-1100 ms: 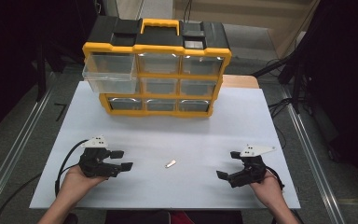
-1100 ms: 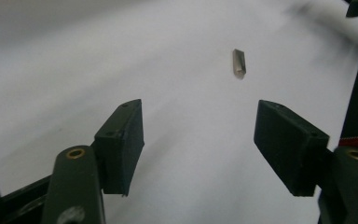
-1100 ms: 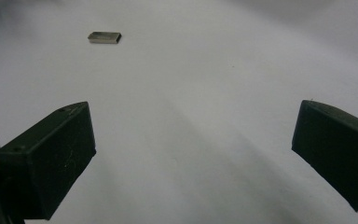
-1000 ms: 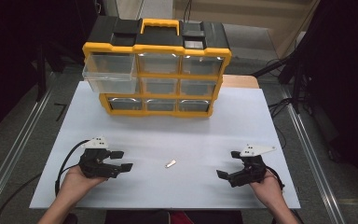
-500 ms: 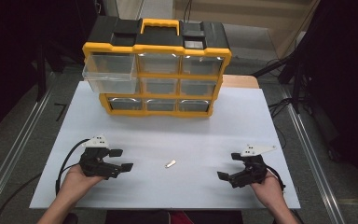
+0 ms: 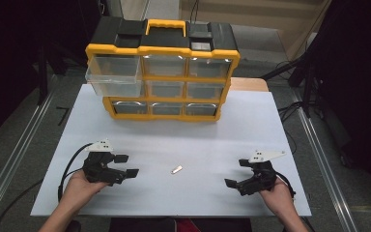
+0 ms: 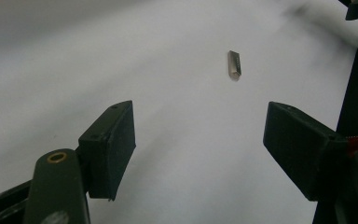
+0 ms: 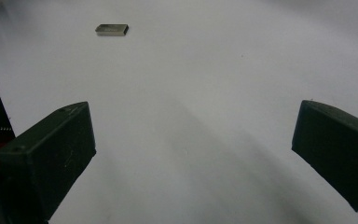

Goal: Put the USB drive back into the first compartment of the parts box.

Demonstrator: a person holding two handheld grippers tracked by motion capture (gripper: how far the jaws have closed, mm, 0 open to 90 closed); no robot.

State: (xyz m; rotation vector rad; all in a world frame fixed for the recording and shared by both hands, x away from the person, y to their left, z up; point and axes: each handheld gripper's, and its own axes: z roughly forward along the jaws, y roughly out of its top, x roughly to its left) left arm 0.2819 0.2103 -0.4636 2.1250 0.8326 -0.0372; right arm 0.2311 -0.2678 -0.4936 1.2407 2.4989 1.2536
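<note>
White tabletop (image 6: pixel 270 125) under dim surroundings carries everything. Taking the small metal piece (image 6: pixel 176 169) as landmark: the left hand-held gripper (image 6: pixel 125 166) rests to its left, jaws having just been opening and now spread wide with nothing between them; the right hand-held gripper (image 6: pixel 238 172) rests to its right, farther off, jaws also gaping and empty. Beyond the piece stands the yellow drawer organizer (image 6: pixel 162 72), its clear upper-left drawer (image 6: pixel 113 75) pulled out. The piece lies flat and low, so closing pads could skate over it or flick it away; a loose pinch might drop it short of the drawer.
</note>
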